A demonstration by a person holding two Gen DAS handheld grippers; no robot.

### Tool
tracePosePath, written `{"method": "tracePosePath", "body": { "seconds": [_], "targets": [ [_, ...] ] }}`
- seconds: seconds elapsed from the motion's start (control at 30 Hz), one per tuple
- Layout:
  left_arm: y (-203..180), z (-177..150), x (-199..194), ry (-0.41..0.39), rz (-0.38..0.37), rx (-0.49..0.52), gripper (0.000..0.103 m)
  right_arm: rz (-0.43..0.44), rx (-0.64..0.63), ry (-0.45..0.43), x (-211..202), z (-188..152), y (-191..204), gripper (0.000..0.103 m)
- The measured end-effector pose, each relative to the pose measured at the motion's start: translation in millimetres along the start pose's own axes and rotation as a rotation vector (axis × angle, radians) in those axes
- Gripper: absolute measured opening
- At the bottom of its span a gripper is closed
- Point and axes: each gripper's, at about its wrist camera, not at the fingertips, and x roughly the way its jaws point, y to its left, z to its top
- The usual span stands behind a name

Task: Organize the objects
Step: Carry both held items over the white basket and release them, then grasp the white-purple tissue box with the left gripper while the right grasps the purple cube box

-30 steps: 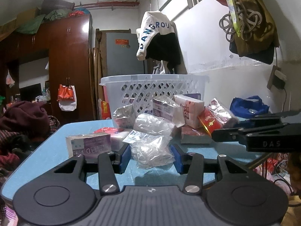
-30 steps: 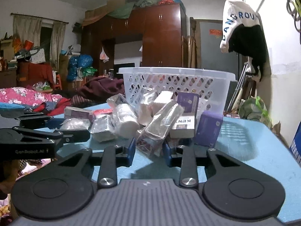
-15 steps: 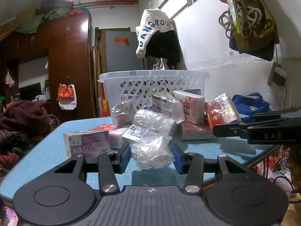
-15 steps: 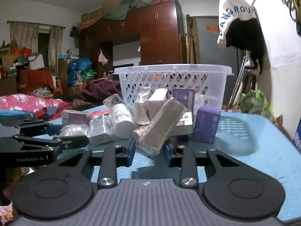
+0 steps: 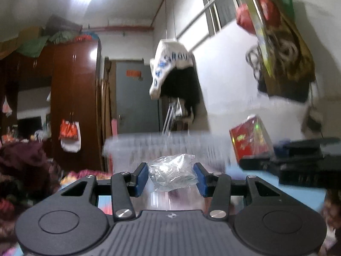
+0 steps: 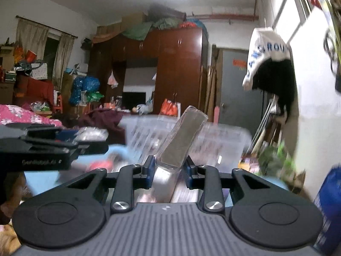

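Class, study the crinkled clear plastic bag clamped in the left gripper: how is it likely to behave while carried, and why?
The clear plastic bag looks soft: it is creased and bulges between the left gripper pads, so it would probably deform rather than hold its shape. It seems light, since it hardly sags. The glossy film may slip if the grip loosens.

Right ahead of both grippers stands the white basket [image 5: 170, 147], and its blurry wall blocks the way forward low down. Above its rim the air is open. The right gripper [image 5: 251, 162] sticks in from the right with a red packet [image 5: 250, 140]. High on the right wall, a hanging jacket [image 5: 172, 74] and bags [image 5: 281, 49] crowd the room there.
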Motion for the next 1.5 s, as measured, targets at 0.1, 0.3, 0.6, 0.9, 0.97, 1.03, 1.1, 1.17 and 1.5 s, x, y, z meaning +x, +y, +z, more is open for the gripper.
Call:
{"method": "tracePosePath", "body": {
  "seconds": [0.1,0.3,0.6,0.9,0.97,1.03,1.1,1.17,1.5],
  "targets": [
    [15,41,46,0.025,-0.031,-0.062,0.051,-0.042,-0.035,0.016,37,37,-15,0.031],
    [40,70,141,0.196,-0.030,-0.142,0.069,-0.058,-0.058,0.152,112,63,-40,0.040],
    [40,26,39,0.106,0.084,-0.037,0.090,-0.090,0.019,0.142,45,15,-66,0.091],
    [70,-36,-12,0.203,0.136,-0.108,0.090,-0.037,0.152,0.310,64,-30,-81,0.077],
    [72,-41,-6,0.231,0.160,-0.108,0.090,-0.043,0.159,0.313,67,-32,-80,0.075],
    [72,-43,-3,0.237,0.162,-0.111,0.090,-0.040,0.174,0.323,67,-35,-85,0.068],
    [70,-45,2,0.253,0.167,-0.096,0.090,-0.033,0.187,0.327,66,-36,-86,0.064],
    [66,-49,6,0.274,0.197,-0.077,0.090,-0.043,0.179,0.330,65,-37,-85,0.062],
    [70,-64,7,0.280,0.244,-0.112,0.071,-0.079,0.220,0.289,56,-41,-90,0.031]
  ]
}}
